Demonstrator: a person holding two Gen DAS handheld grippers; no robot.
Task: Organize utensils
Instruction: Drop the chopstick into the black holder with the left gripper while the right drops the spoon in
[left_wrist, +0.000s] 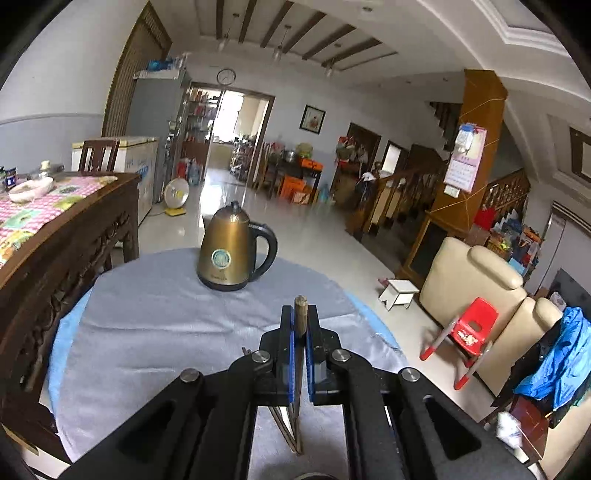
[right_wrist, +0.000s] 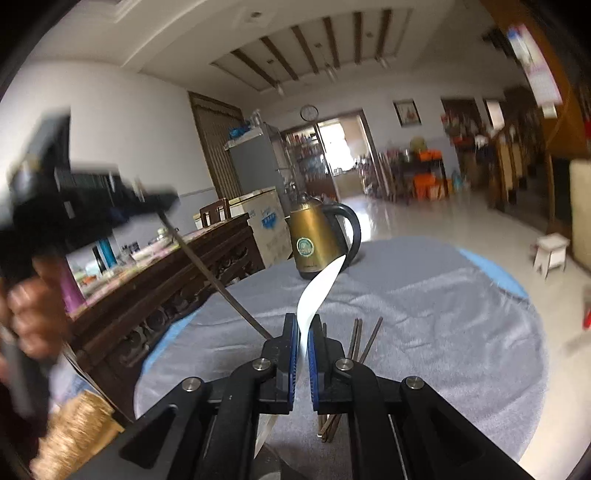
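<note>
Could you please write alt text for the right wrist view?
The right gripper is shut on a white spoon above a grey-clothed table; loose chopsticks lie below, a gold kettle behind.

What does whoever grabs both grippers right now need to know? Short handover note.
Left gripper: shut on a brown chopstick, raised above the table.
Right gripper: shut on a white spoon, its handle sticking forward toward the kettle.
More chopsticks lie loose on the grey cloth just beyond the right gripper.
Done: one chopstick and the spoon picked up.
Left: place both, then collect the loose chopsticks. No holder is visible in either view.
</note>
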